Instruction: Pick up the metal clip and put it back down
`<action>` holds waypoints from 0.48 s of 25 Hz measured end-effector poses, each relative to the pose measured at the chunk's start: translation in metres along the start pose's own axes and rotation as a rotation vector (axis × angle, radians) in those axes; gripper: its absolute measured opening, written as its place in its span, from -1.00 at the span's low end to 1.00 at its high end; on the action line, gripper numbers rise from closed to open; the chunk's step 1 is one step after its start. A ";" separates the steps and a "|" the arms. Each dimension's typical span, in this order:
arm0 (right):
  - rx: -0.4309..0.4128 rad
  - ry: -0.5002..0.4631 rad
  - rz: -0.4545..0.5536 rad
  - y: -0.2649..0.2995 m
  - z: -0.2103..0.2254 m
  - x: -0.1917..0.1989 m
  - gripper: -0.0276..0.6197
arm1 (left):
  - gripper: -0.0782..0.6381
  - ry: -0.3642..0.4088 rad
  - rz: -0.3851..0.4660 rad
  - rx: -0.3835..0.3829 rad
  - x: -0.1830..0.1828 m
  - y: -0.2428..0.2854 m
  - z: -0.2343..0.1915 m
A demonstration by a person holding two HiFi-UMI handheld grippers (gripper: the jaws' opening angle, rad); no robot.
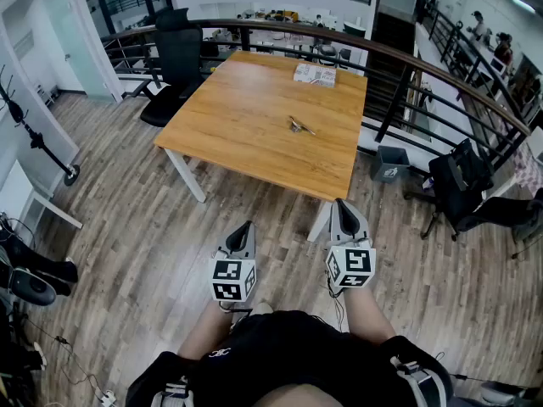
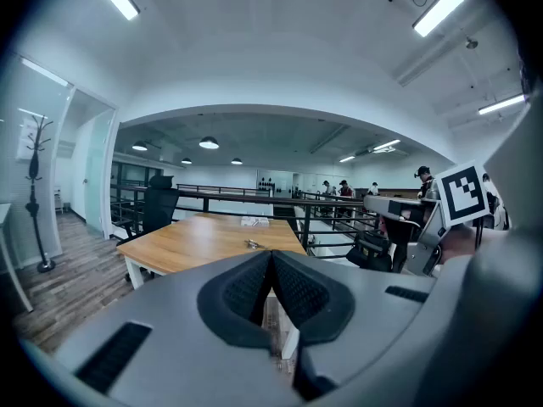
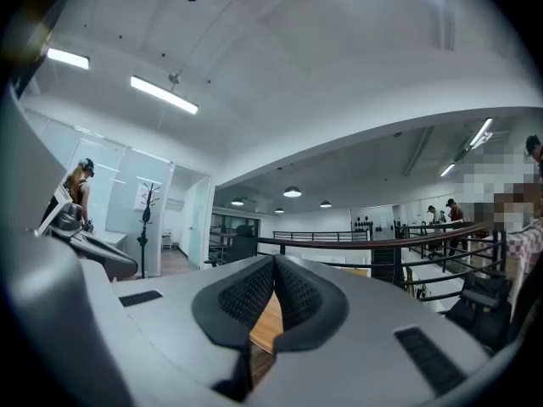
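A small metal clip (image 1: 300, 126) lies near the middle of the wooden table (image 1: 246, 134), well ahead of both grippers. In the left gripper view the metal clip (image 2: 253, 244) shows as a tiny object on the far tabletop. My left gripper (image 1: 246, 225) is held over the floor short of the table's near edge, jaws shut with nothing between them. My right gripper (image 1: 344, 205) sits beside it near the table's front right corner, also shut and empty. The left gripper's jaw tips (image 2: 271, 253) meet, and so do the right gripper's jaw tips (image 3: 274, 261).
A white packet (image 1: 315, 75) lies at the table's far edge. A black office chair (image 1: 176, 62) stands at the far left of the table. A dark railing (image 1: 407, 83) runs behind and to the right, with a grey bin (image 1: 389, 164) and another chair (image 1: 462, 185) beside it.
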State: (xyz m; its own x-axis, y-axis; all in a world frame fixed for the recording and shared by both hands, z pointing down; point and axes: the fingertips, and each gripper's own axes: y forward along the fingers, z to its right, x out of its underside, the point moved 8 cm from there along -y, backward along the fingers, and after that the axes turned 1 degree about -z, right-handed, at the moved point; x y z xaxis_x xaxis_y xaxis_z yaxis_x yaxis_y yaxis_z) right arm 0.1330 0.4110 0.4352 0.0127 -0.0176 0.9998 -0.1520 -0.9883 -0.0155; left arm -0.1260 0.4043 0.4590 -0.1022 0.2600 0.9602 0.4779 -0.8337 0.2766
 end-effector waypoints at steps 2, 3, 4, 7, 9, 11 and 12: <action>-0.005 -0.001 -0.001 -0.004 0.003 -0.001 -0.87 | -0.74 -0.002 0.007 -0.002 -0.004 0.000 0.005; -0.006 -0.001 -0.001 -0.006 0.005 -0.001 -0.87 | -0.74 -0.002 0.011 -0.004 -0.005 -0.001 0.008; -0.006 0.002 0.000 -0.008 0.006 -0.001 -0.87 | -0.74 -0.002 0.013 -0.005 -0.005 -0.002 0.011; -0.007 0.020 0.009 -0.015 0.009 -0.001 -0.87 | -0.74 0.002 0.011 -0.007 -0.003 -0.006 0.017; -0.006 0.014 0.013 -0.017 0.010 -0.002 -0.87 | -0.74 0.004 0.005 -0.007 -0.001 -0.007 0.019; -0.007 0.003 0.011 -0.016 0.009 -0.003 -0.87 | -0.74 0.002 0.005 -0.008 -0.001 -0.007 0.019; -0.009 -0.001 0.006 -0.015 0.008 -0.002 -0.87 | -0.74 0.001 0.006 -0.009 -0.002 -0.006 0.018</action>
State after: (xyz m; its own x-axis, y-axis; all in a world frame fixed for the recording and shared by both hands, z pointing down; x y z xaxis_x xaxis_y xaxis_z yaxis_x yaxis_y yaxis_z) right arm 0.1429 0.4249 0.4329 0.0126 -0.0241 0.9996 -0.1609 -0.9867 -0.0218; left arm -0.1133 0.4181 0.4550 -0.1002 0.2549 0.9618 0.4709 -0.8394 0.2715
